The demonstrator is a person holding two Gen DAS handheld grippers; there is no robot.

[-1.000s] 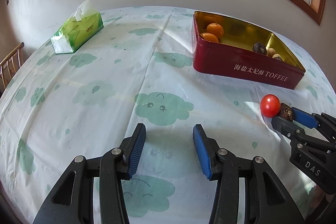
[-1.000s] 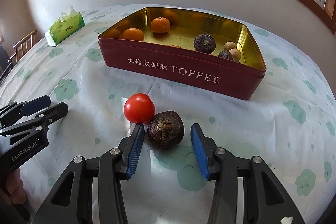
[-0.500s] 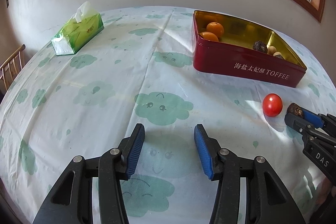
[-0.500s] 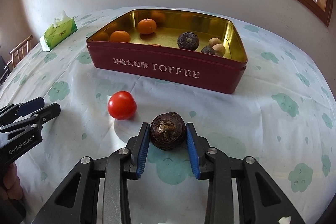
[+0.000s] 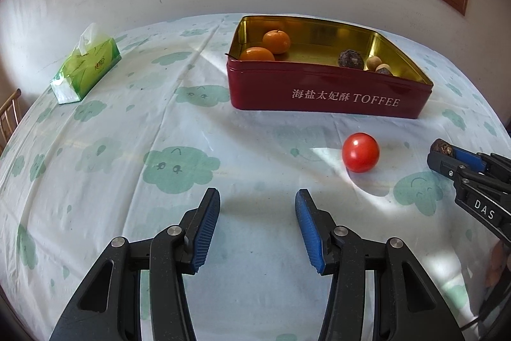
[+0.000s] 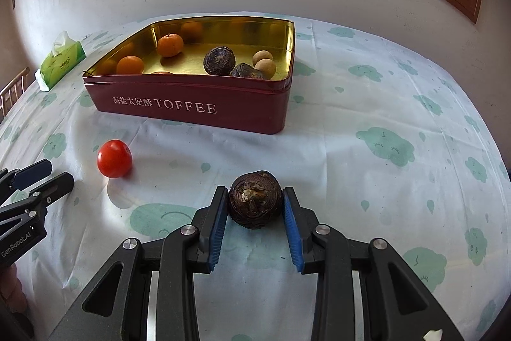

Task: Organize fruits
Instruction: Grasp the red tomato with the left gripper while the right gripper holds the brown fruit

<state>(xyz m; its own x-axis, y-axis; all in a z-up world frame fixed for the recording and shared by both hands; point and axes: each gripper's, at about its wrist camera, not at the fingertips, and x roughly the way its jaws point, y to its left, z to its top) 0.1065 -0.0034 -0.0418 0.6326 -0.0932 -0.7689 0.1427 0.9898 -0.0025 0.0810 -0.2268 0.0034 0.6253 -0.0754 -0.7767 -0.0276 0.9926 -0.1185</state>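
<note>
Right gripper (image 6: 255, 214): blue pads clamped on either flank of a dark brown, ridged round fruit (image 6: 255, 199), jaws having just closed in on it; whether lifted clear of the cloth or resting on it, not certain. Fruit near-spherical, no true long axis; tufted crown turned toward the camera. Toffee tin (image 6: 204, 104) taken as landmark: held fruit lies in front of the tin's lettered wall, toward its right-hand end, well apart from it. Coming move judged a carry up and over that wall, away from the camera, to the corner holding two like dark fruits (image 6: 219, 60) and two pale round ones (image 6: 264, 63). Left gripper (image 5: 257, 227): jaws apart, nothing between them, pointing at bare cloth in front of the tin. Tomato (image 5: 361, 151): loose on the tablecloth (image 5: 111, 149) in front of the tin, between the two grippers, ahead and to the right of the left gripper's pads; round, no long axis, stem end not discernible. Left gripper judged the free one for it, right being occupied. Oranges (image 6: 170, 45): inside the tin, at the end opposite the dark fruits. Tissue pack (image 5: 85, 66): beyond the tin's orange end, well apart, no part in the task.
</note>
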